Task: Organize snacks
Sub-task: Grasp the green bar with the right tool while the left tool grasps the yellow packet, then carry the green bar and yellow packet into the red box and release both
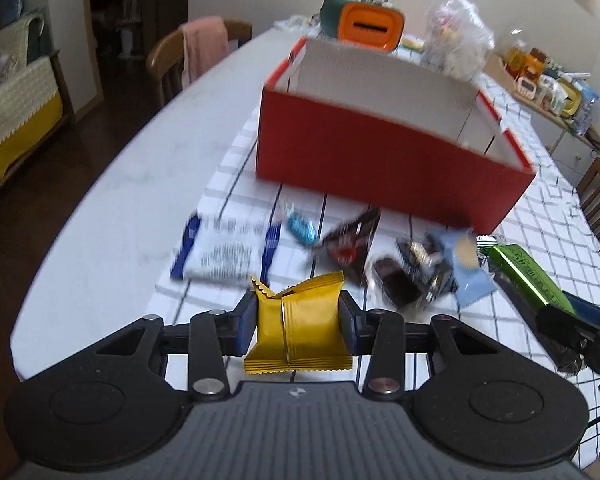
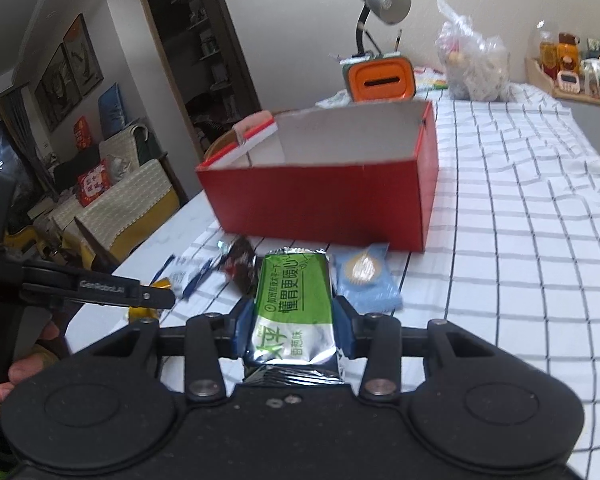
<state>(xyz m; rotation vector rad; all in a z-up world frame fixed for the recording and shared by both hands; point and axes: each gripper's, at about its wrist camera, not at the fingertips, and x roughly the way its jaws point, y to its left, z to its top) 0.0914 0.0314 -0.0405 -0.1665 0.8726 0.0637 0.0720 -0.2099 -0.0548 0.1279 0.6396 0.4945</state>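
Observation:
My left gripper [image 1: 298, 320] is shut on a yellow snack packet [image 1: 300, 328], held above the checked tablecloth. My right gripper [image 2: 294, 326] is shut on a green and silver snack packet [image 2: 294, 312]; it also shows at the right of the left wrist view [image 1: 526, 276]. An open red box [image 1: 384, 152] with a white inside stands ahead [image 2: 324, 196]. Loose snacks lie in front of it: a white and blue packet [image 1: 228, 252], a small teal candy [image 1: 300, 228], dark wrappers [image 1: 352, 244] and a light blue packet [image 2: 364, 276].
A checked cloth [image 2: 520, 220] covers the table's right part. Behind the box stand an orange and green pen holder [image 2: 380, 76], a desk lamp [image 2: 384, 4] and a clear plastic bag [image 2: 472, 64]. A wooden chair [image 1: 196, 56] stands at the table's far left side.

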